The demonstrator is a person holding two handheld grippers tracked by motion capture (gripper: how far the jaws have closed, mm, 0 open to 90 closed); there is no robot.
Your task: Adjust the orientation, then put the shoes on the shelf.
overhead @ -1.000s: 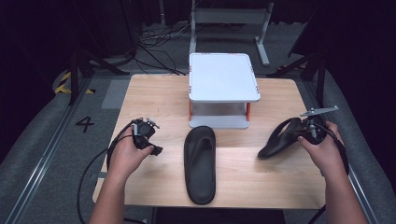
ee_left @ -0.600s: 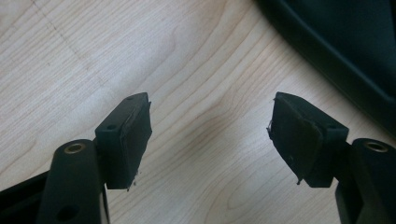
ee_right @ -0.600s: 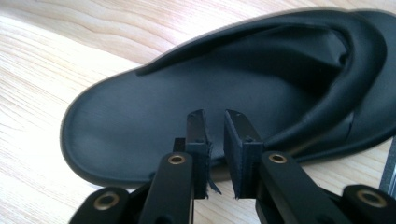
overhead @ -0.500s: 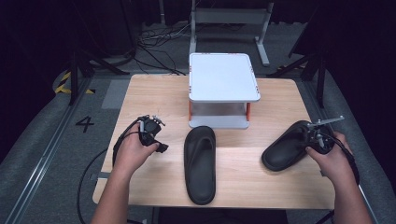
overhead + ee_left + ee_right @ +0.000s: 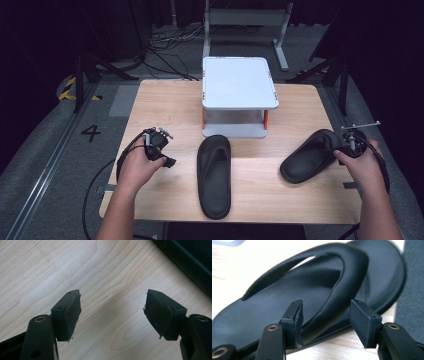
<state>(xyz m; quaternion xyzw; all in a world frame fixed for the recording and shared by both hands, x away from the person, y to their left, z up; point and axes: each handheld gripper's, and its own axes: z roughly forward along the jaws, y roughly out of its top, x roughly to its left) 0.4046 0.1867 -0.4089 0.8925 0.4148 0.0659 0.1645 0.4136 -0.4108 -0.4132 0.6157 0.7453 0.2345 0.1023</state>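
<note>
On the bench, a grey stand sits at 12 o'clock. One sandal lies centre; the other sandal lies at 3 o'clock, its strap between the right gripper's just-opening jaws. The left gripper gapes, empty.

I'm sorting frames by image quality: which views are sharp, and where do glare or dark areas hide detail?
High view: the table is evenly lit, the surroundings nearly black, and both black sandals lose surface detail. Left gripper view: wood grain and pads are crisp, with a soft shadow between the jaws. Right gripper view: the sandal strap is fairly sharp, while the table at the upper left is blown out white.
</note>
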